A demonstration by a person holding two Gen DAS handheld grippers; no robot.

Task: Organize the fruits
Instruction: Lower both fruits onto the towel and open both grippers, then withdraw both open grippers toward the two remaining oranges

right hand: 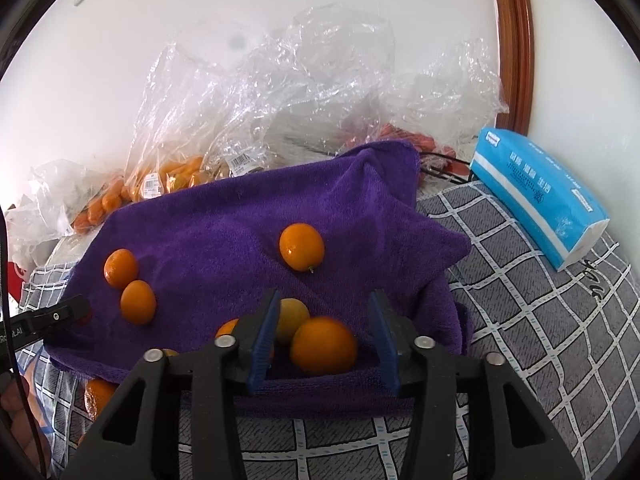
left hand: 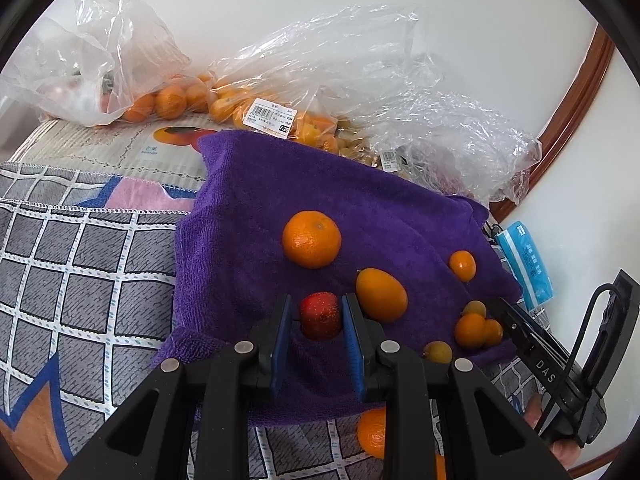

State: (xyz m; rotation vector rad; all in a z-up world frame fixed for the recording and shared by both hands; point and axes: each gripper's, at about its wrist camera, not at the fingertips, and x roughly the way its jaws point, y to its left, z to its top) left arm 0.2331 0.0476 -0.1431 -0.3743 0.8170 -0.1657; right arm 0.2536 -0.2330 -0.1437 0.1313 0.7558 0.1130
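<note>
Landmark: purple towel (left hand: pixel 320 200), spread over a grey checked cloth (left hand: pixel 80 272).
Left gripper (left hand: pixel 316 316): blue pads pinching a small red fruit (left hand: pixel 319 315) at the towel's near edge.
Right gripper (right hand: pixel 326 334): jaws spread, no pad pressing on anything; an orange (right hand: pixel 323 345) sits between them on the towel's near right part, slightly blurred.
Loose fruit on towel: a round orange (left hand: pixel 311 239) mid-towel; an oval orange fruit (left hand: pixel 381 294) just beside the red one; a small one (left hand: pixel 462 265) toward the right edge; a touching cluster at the near right corner.
Off towel: one orange (left hand: pixel 370 432) on the checked cloth, just past the near edge.
Bags (left hand: pixel 304 80): clear plastic, behind the towel, holding orange fruit; white barcode price labels, print too small to read.
Tissue pack (right hand: pixel 536 196): blue, right of the towel; print not legible.
Writing: "DAS" on the right gripper's body in the left view; "mango" on a printed mat (left hand: pixel 160 140) behind the towel's left corner.
</note>
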